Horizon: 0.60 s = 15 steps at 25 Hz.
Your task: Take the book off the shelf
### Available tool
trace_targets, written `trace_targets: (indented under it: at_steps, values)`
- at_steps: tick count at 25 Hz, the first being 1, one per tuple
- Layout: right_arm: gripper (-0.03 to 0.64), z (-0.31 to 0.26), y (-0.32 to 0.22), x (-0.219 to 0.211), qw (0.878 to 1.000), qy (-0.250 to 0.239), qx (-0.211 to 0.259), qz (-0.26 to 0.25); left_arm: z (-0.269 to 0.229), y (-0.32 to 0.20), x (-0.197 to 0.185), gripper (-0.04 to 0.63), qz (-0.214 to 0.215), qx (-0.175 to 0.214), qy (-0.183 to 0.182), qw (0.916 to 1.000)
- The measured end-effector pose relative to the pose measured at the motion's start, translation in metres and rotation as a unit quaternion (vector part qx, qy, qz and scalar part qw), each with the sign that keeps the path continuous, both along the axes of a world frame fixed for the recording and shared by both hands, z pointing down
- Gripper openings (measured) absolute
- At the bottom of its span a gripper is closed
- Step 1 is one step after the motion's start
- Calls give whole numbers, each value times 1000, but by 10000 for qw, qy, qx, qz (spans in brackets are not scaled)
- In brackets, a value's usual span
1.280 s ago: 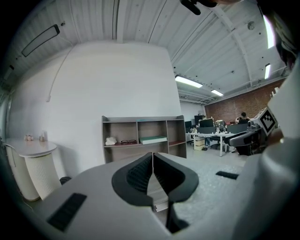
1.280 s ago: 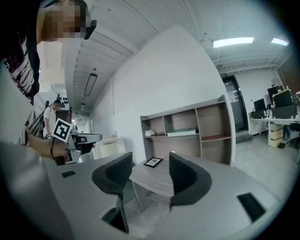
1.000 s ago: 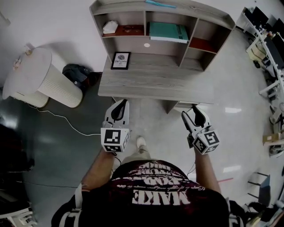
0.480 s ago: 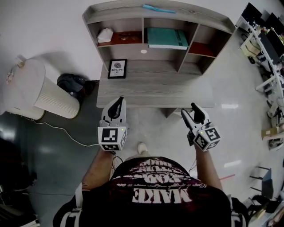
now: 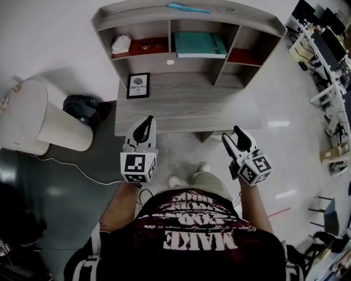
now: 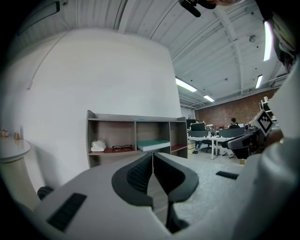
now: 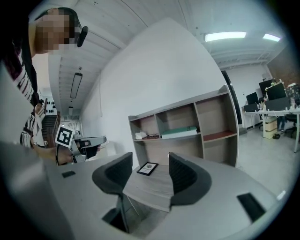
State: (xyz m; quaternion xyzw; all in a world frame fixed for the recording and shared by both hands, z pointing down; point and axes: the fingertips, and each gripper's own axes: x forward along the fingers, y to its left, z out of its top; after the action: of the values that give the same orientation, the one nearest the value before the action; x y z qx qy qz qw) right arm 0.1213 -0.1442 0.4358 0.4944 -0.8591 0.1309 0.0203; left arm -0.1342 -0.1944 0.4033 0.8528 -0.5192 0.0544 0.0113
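The person stands back from the surface (image 5: 186, 104), and neither gripper is over it yet, so I judge this to be the approach. The book (image 5: 200, 44), a teal one, lies flat in the middle compartment of the shelf (image 5: 131, 10), at the upper middle of the head view. It is well apart from both grippers.

The left gripper (image 5: 148, 119) sits at lower left of centre. Its fingers (image 6: 136, 176) are pressed together with nothing between them. The right gripper (image 5: 231, 134), at lower right of centre, has its fingers spread wide and is also empty. It looks the readier of the two for the grasp.

To do this well, I would bring the right gripper straight in towards the book's front edge and turn it so that one finger passes above the cover and the other below. From here I cannot tell whether that edge hangs out past the shelf board. If it does not, sliding the book forward a little first should give the lower finger room.

The path should stay right of the picture frame (image 5: 137, 85) on the surface. It should also stay out of the left compartment, where the glasses (image 6: 122, 147) lie. The compartment is low, so the book should come out level, to keep it from catching the board above.
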Motion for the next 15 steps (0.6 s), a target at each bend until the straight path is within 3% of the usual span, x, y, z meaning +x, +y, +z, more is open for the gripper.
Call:
trace_targets:
  at_steps: [15]
  values:
    - [238,10,-58,-17,9994,-186,-85,-289,8,-37,-19,12,-233,-141,-156,9995]
